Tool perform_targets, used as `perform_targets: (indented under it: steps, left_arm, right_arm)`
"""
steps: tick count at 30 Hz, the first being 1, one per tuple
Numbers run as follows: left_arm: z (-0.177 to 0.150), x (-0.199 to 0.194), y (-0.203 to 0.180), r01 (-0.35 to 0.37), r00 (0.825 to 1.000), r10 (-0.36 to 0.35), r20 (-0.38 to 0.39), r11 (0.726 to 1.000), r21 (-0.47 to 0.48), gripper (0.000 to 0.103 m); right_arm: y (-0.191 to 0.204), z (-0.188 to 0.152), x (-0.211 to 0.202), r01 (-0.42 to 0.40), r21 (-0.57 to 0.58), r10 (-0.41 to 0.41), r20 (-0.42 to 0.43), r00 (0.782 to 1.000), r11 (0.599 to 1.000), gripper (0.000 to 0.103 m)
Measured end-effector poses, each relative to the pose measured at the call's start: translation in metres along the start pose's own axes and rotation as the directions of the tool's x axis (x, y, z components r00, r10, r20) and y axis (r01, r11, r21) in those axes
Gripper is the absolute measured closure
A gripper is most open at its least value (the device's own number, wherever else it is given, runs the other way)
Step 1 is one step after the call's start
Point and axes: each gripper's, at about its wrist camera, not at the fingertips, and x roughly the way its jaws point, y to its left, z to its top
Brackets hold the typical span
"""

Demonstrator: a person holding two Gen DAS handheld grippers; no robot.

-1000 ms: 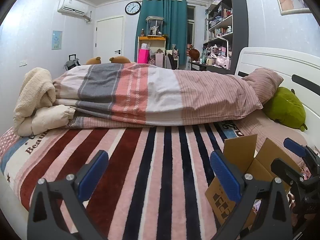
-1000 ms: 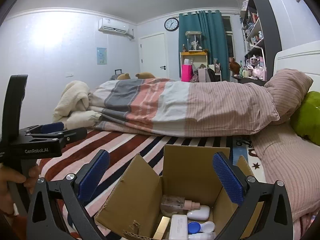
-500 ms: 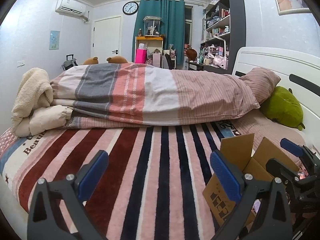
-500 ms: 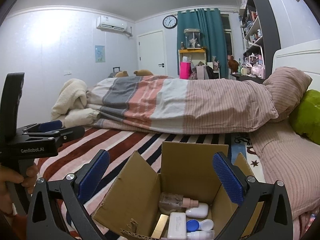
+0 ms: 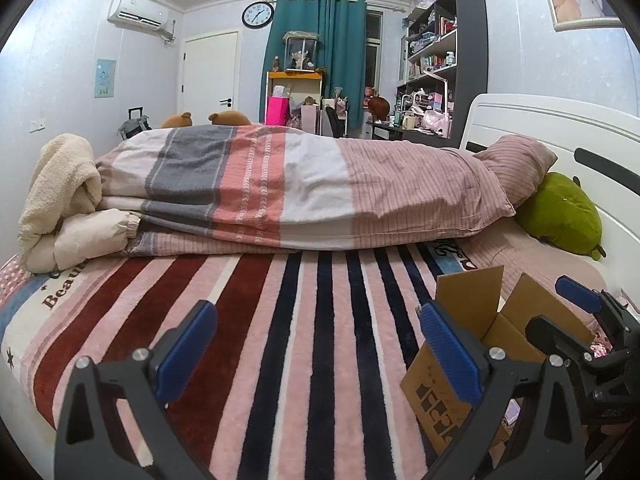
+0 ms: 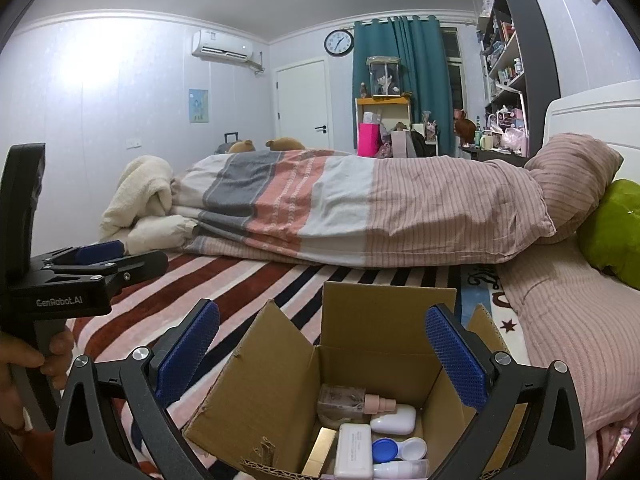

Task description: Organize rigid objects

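We see one cardboard box [image 6: 384, 344] holding several small white containers [image 6: 354, 456]; both grippers' fingers [image 6: 188, 350] are spread, empty.

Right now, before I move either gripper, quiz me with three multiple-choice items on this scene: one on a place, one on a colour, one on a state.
1. Where do the small toiletry containers lie?
A. Inside the cardboard box
B. On the folded quilt
C. On the bookshelf

2. What colour is the round plush by the headboard?
A. Pink
B. Green
C. Grey

3. How do the jaws of the right gripper stand?
A. Shut on a bottle
B. Shut on a box flap
C. Open, holding nothing

Answers:
1. A: the right wrist view shows a pump bottle, a white case and a blue-capped container at the bottom of the box.
2. B: the plush is plainly green in both views.
3. C: the blue pads stand wide apart over the open box, with nothing between them.
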Motion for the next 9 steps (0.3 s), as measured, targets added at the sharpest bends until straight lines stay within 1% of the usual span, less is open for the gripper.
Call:
perform_targets:
  steps: [9]
  left_arm:
    - [-0.0003, -0.0009, -0.0004, 0.000, 1.000, 0.000, 0.005, 1.000, 0.003, 0.002]
  right_arm:
    - [-0.0014, -0.0006, 0.0000, 0.001, 0.001, -0.001, -0.003, 1.000, 1.000, 0.000]
